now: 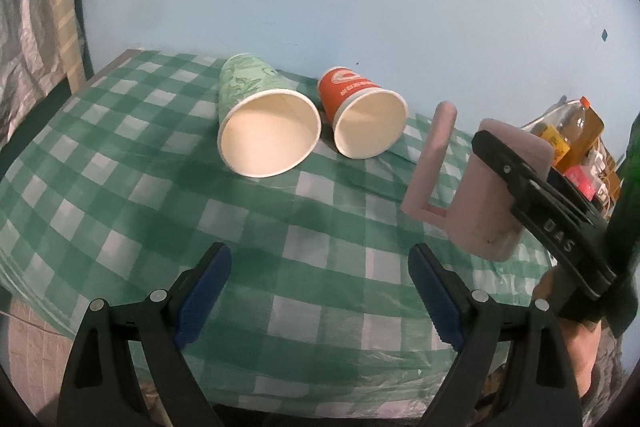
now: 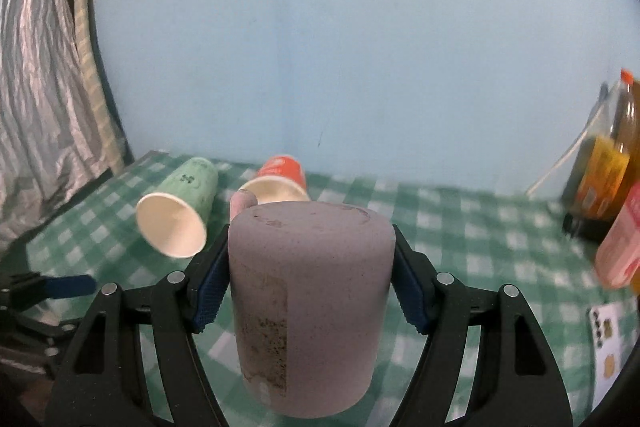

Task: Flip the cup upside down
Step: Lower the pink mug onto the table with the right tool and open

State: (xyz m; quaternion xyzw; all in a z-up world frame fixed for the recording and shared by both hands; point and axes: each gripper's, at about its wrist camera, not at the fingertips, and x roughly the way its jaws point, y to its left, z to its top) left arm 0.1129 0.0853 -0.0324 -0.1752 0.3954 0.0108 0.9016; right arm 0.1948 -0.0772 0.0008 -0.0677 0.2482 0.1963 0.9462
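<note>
My right gripper [image 2: 312, 283] is shut on a pink mug [image 2: 308, 303] and holds it above the table, tilted, its flat base toward the camera. In the left wrist view the pink mug [image 1: 480, 211] hangs at the right, clamped by the right gripper [image 1: 520, 187], with its handle [image 1: 432, 163] pointing left. My left gripper [image 1: 320, 291] is open and empty over the near part of the green checked tablecloth [image 1: 120, 187].
A green paper cup [image 1: 264, 127] and an orange paper cup [image 1: 364, 119] lie on their sides at the back, mouths toward me. Bottles and boxes [image 2: 608, 179] stand at the far right. A blue wall rises behind the table.
</note>
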